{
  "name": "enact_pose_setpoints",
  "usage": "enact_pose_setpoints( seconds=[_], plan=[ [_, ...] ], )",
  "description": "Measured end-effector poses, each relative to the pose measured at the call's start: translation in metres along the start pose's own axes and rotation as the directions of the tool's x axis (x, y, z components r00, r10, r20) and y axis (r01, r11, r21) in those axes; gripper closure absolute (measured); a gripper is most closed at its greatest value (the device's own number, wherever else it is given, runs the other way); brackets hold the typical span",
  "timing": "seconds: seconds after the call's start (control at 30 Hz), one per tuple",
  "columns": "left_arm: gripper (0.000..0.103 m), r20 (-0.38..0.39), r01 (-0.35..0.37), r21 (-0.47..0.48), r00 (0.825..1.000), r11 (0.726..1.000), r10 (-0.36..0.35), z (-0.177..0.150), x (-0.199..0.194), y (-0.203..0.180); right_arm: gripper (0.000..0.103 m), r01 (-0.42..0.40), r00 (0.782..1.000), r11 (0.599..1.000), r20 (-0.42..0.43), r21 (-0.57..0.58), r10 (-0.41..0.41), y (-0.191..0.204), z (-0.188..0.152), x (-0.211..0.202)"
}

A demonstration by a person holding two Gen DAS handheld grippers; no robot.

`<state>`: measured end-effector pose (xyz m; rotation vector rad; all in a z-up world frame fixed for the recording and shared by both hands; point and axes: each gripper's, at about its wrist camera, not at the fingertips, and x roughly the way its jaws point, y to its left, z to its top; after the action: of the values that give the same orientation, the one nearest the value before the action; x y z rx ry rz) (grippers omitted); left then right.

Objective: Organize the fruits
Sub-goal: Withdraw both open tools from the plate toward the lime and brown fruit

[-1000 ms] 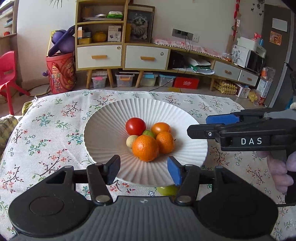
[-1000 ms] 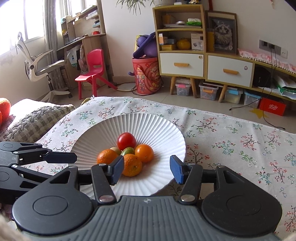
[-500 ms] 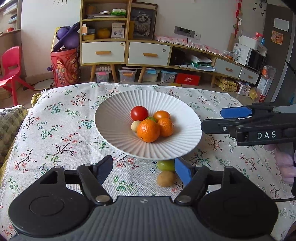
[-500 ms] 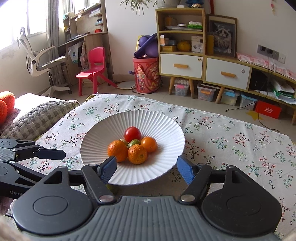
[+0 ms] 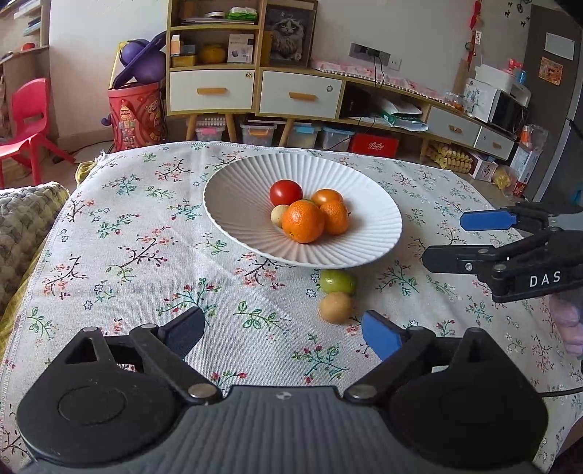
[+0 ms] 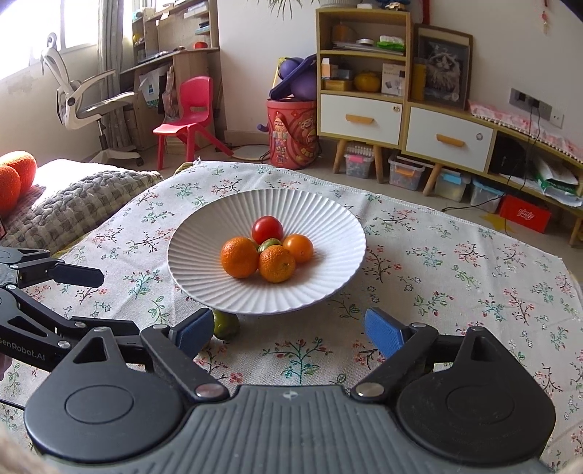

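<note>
A white wall (image 6: 255, 65) backs a wooden shelf unit with white drawers (image 6: 360, 80). A red plastic child's chair (image 6: 191, 105) and a white office chair (image 6: 85, 98) stand on the pale floor (image 6: 247, 146) near a bright daylit window (image 6: 22, 32).

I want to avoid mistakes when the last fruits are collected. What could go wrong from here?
The green fruit lies right under the rim of the white plate, so tongs closing on it may knock or tip the plate. The round brown fruit touches it and could roll away over the tablecloth. The left tongs and right tongs are close together and could collide.
</note>
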<state>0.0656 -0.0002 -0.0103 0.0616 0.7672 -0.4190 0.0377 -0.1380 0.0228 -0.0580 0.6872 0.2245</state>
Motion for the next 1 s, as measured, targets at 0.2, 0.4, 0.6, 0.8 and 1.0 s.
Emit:
enact_pose_setpoints(
  seconds=[0.2,0.4,0.6,0.8,1.0],
  plan=[
    [0.014,-0.038,-0.017,-0.014,0.999,1.000,0.016,-0.014,0.013,-0.005,0.005,0.047,0.999,0.999,-0.024,0.008,-0.047,-0.006,-0.014,0.005],
    [0.013,-0.045,-0.065,0.008,0.997,0.998,0.065,-0.025,0.025,-0.017,0.002,0.076,0.996,0.997,-0.055,0.004,-0.075,-0.009,-0.025,0.014],
    [0.014,-0.004,-0.088,0.019,0.996,0.996,0.088,-0.032,0.033,-0.032,0.002,0.088,0.993,0.996,-0.082,-0.001,-0.088,-0.009,-0.034,0.022],
    [0.031,0.046,-0.083,0.047,0.996,0.995,0.080,-0.031,0.035,-0.045,0.002,0.083,0.992,0.997,-0.089,-0.004,-0.083,-0.010,-0.041,0.027],
    [0.048,0.075,-0.074,0.044,0.995,0.996,0.071,-0.029,0.037,-0.047,0.001,0.071,0.995,0.997,-0.075,0.004,-0.071,-0.015,-0.043,0.030]
  ],
)
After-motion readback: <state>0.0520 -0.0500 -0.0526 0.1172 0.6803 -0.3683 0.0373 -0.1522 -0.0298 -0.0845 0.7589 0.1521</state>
